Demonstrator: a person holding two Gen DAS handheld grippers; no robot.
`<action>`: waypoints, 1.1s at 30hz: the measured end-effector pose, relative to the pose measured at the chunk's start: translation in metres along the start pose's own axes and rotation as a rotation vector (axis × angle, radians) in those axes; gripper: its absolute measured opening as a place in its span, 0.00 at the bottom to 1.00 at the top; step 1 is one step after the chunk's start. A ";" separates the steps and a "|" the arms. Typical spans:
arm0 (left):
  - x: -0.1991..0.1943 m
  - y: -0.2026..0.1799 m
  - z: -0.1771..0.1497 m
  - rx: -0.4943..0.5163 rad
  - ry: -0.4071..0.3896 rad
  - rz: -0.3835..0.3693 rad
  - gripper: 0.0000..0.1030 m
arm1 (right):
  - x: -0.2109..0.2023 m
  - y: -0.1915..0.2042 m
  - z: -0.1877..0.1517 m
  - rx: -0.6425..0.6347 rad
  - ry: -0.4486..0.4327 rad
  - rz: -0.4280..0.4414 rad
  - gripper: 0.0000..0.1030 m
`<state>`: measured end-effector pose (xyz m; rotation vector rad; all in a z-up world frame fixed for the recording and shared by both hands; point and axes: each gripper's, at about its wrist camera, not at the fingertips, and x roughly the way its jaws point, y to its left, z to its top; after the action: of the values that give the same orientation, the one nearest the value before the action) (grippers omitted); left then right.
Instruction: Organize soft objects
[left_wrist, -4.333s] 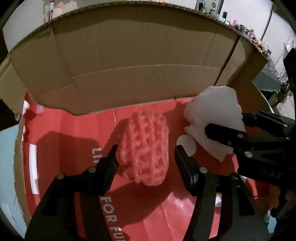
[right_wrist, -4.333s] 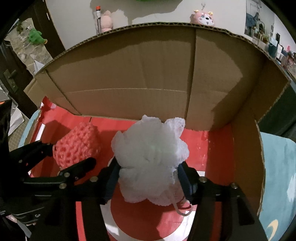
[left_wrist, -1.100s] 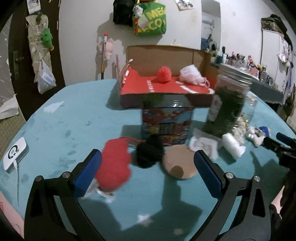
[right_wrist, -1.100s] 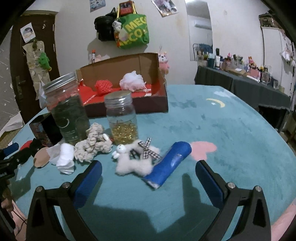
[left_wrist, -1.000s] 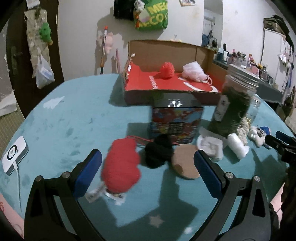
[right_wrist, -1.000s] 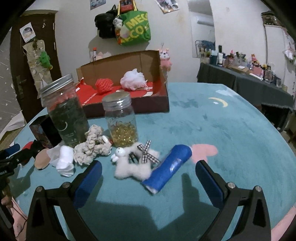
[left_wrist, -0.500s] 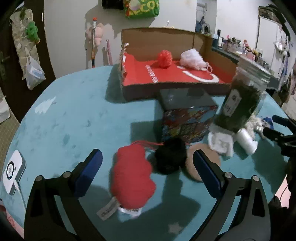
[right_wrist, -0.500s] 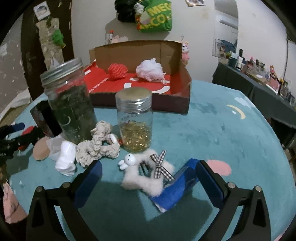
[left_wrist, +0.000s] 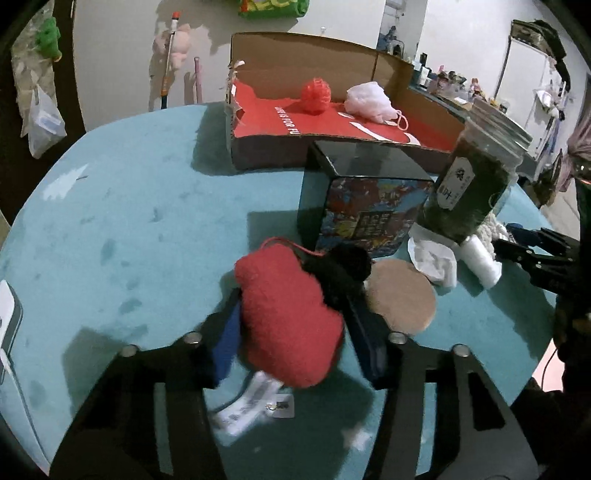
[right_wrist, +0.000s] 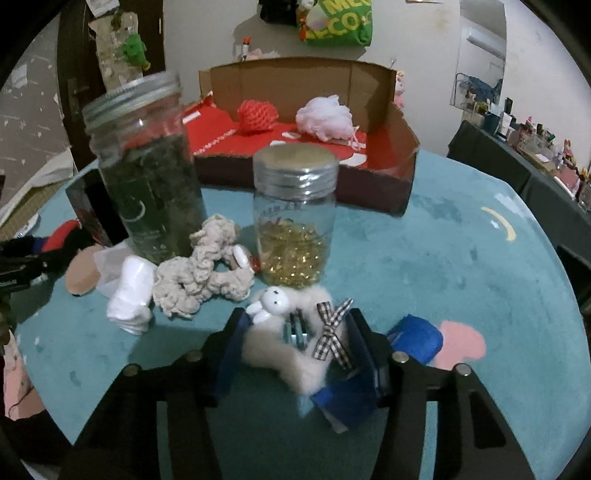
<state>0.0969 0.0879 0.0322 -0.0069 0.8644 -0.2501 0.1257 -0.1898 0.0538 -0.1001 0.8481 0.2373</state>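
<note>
Two soft things are already put away in the cardboard box (left_wrist: 317, 44): a red net ball (left_wrist: 315, 94) and a white puffy ball (left_wrist: 367, 101). They sit side by side on the red floor of the box, seen at 12 o'clock in both views. More is left to be done, it seems.

The left gripper (left_wrist: 291, 325) is being closed around a red fuzzy toy (left_wrist: 288, 314). The toy is between the jaws, and the pads look to be touching its sides, so it seems to be just grabbed. It looks fat, woolly and squashy, with a paper tag under it at 6 o'clock. A black fluffy ball (left_wrist: 347, 266) touches it at 1 o'clock, and a flat tan round pad (left_wrist: 400, 299) lies at 3 o'clock.

The right gripper (right_wrist: 295, 350) is being closed on a white furry toy (right_wrist: 291, 350). A tiny bunny face and a checked bow are seen on it. The pads look to be pressed on its fluff. A blue roll (right_wrist: 413, 339) lies just beside it at 4 o'clock.

Still out on the teal table (right_wrist: 461, 258) are a lumpy cream yarn toy (right_wrist: 207, 273) and a white soft roll (right_wrist: 131, 291). The two hard glass jars, with shiny metal lids, are probably not to be moved.
</note>
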 end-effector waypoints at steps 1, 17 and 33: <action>-0.001 0.000 0.000 -0.002 -0.001 -0.009 0.46 | -0.002 -0.001 -0.001 0.009 -0.007 0.004 0.53; -0.033 -0.016 -0.007 0.059 -0.051 0.011 0.44 | -0.029 0.012 0.002 -0.011 -0.077 0.040 0.40; -0.018 0.014 -0.016 0.017 0.016 0.051 0.65 | -0.016 0.023 -0.013 -0.043 -0.065 -0.016 0.62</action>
<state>0.0771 0.1064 0.0337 0.0333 0.8770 -0.2105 0.1000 -0.1727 0.0573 -0.1386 0.7770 0.2429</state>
